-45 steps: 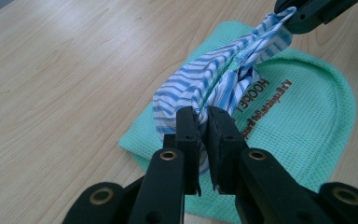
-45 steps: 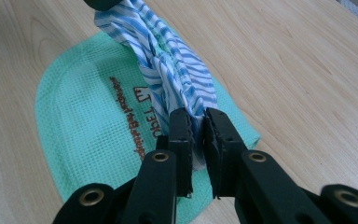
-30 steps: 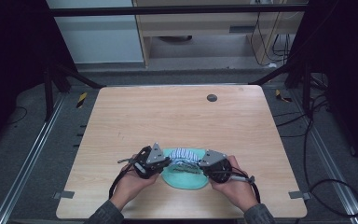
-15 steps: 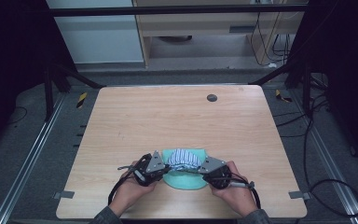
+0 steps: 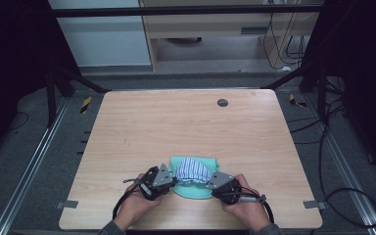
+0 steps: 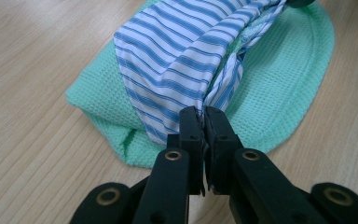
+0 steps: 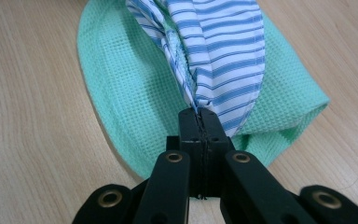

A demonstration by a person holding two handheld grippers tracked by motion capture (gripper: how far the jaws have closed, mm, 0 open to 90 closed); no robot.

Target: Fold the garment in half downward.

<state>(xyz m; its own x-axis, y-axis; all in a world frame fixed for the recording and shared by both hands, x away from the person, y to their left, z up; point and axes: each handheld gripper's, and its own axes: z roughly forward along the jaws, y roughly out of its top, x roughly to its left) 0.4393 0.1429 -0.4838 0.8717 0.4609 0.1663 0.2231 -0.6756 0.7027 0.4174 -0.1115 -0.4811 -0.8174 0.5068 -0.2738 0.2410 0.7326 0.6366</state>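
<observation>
The pale wooden table (image 5: 186,127) lies bare beyond the green waffle-weave cloth (image 5: 196,192), with wide passage behind and to both sides. A small dark round disc (image 5: 222,102) sits near the far edge, well apart.

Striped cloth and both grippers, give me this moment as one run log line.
left gripper: shut on striped cloth | right gripper: shut on striped cloth | under it: green towel | on: table
</observation>
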